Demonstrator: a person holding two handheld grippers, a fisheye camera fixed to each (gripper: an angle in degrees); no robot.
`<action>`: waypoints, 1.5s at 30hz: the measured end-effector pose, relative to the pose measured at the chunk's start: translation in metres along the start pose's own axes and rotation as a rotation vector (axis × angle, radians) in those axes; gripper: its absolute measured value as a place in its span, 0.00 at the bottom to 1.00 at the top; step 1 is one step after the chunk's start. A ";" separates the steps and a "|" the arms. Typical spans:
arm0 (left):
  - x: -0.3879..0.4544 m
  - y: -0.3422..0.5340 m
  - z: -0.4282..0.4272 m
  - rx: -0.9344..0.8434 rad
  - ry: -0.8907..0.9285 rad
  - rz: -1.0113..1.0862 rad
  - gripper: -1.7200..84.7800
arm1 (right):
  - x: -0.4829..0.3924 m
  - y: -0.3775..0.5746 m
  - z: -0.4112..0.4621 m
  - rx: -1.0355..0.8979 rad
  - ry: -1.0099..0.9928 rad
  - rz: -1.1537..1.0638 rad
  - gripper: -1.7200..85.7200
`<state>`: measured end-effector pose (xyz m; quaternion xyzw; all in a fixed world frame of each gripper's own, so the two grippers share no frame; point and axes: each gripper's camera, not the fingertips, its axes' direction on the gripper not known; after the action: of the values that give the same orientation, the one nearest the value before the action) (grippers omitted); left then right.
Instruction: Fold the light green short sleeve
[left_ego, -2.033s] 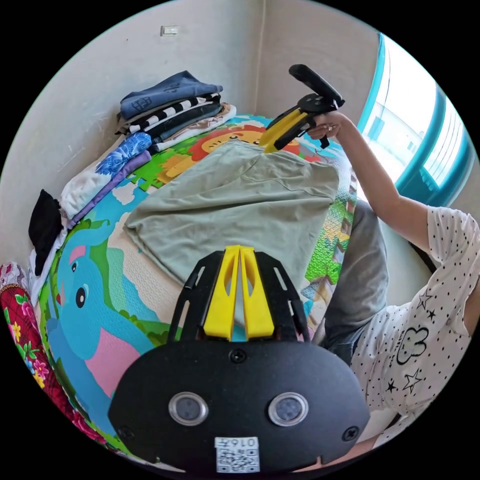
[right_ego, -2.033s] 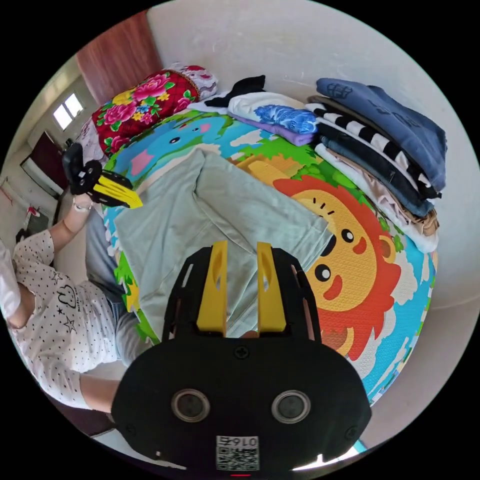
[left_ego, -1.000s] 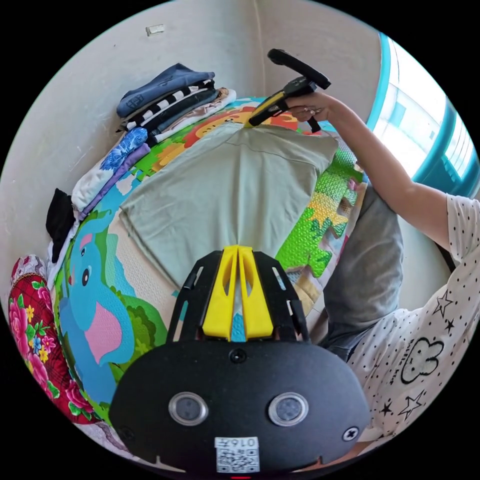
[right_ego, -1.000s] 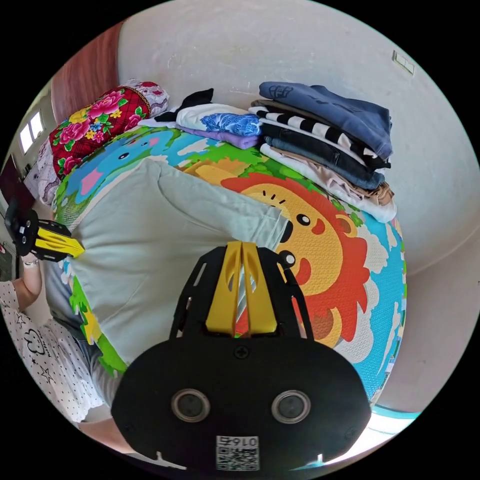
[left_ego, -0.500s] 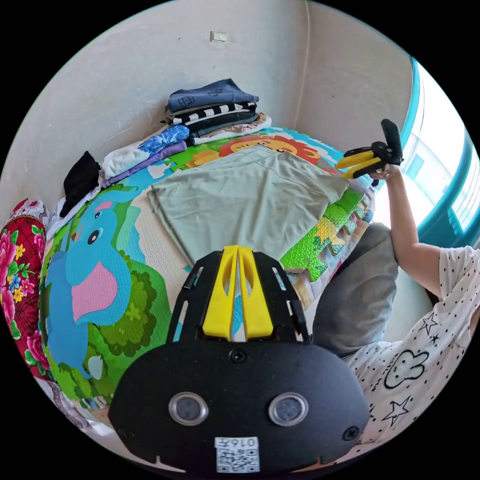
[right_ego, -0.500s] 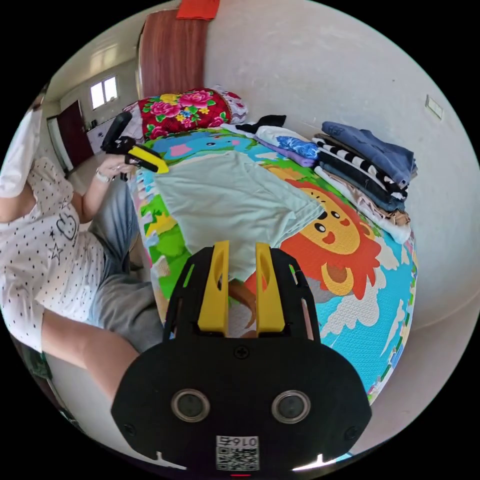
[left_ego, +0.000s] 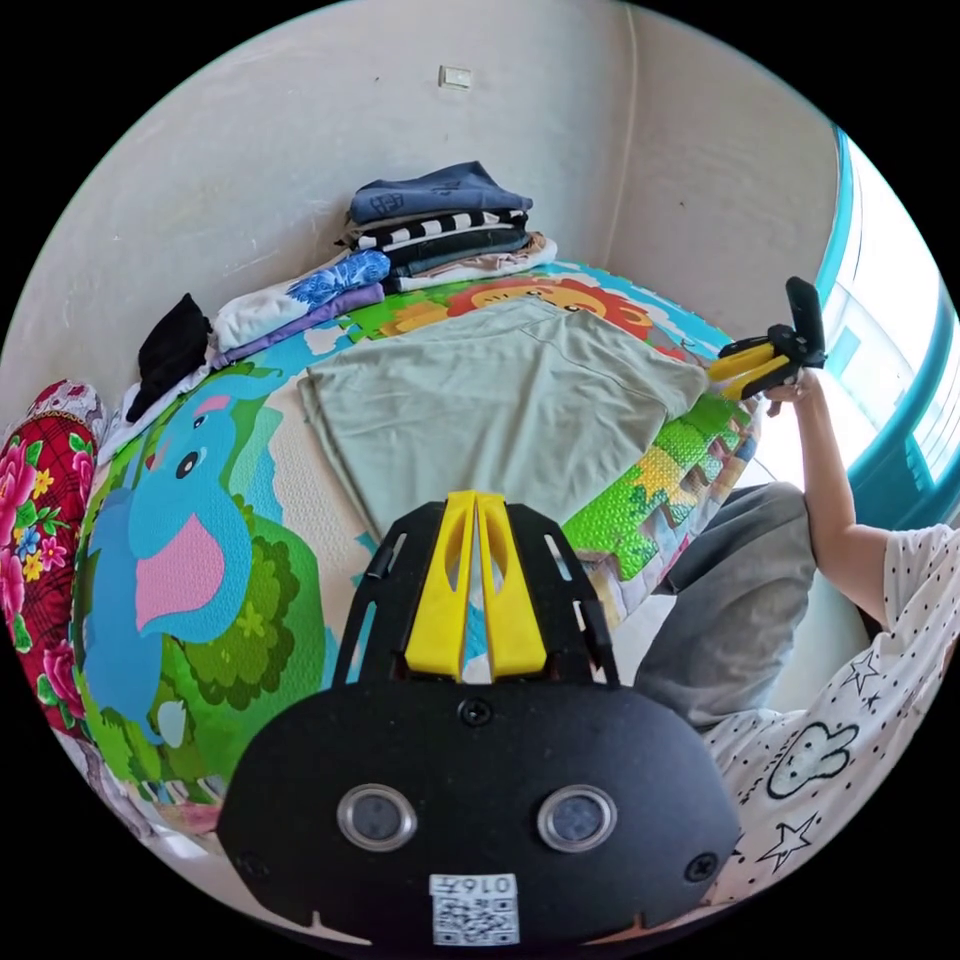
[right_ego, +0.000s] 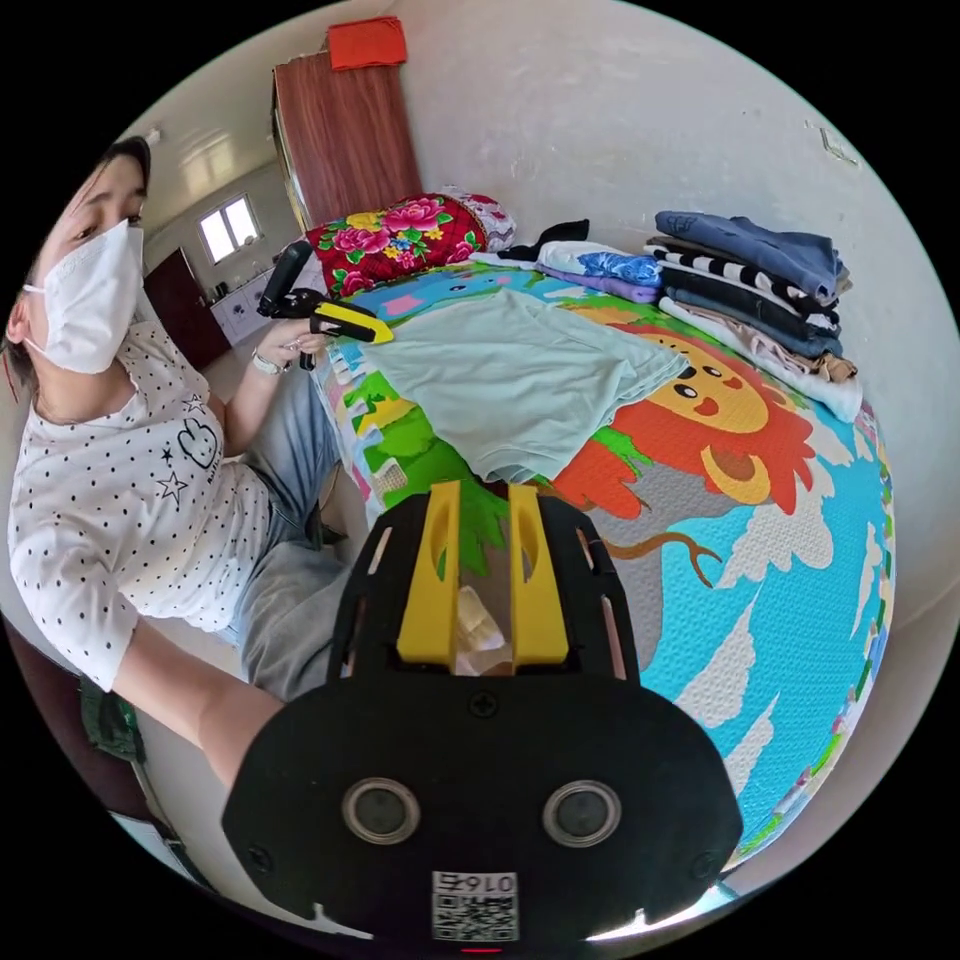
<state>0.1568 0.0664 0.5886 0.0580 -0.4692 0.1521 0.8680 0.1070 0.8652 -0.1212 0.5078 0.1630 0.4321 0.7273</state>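
Shirt (left_ego: 500, 400) flat on play mat (left_ego: 200, 600) | left hand-held gripper (left_ego: 477, 500) clenched, right (right_ego: 477, 490) released

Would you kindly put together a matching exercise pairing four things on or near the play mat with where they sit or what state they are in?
Things:
1. light green short sleeve
2. stack of folded clothes
3. left tongs
4. right tongs

Places or states:
A. jaws apart, holding nothing
B. spread flat in the middle of the play mat
C. jaws closed together, holding nothing
D. piled by the wall at the mat's far edge

Pairs: 1-B, 2-D, 3-C, 4-A
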 end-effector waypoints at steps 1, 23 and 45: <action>-0.001 0.000 0.000 -0.001 -0.001 -0.002 0.01 | 0.000 -0.008 0.004 -0.012 -0.005 -0.010 0.11; -0.045 0.019 -0.052 0.064 -0.067 -0.109 0.01 | -0.001 -0.065 -0.105 0.058 0.139 0.000 0.02; -0.099 0.015 -0.100 -0.055 0.022 0.073 0.02 | -0.033 -0.317 -0.190 0.081 0.171 -0.091 0.03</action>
<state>0.1810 0.0837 0.4500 0.0152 -0.4653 0.1712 0.8683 0.1061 0.9171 -0.4889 0.4902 0.2648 0.4333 0.7084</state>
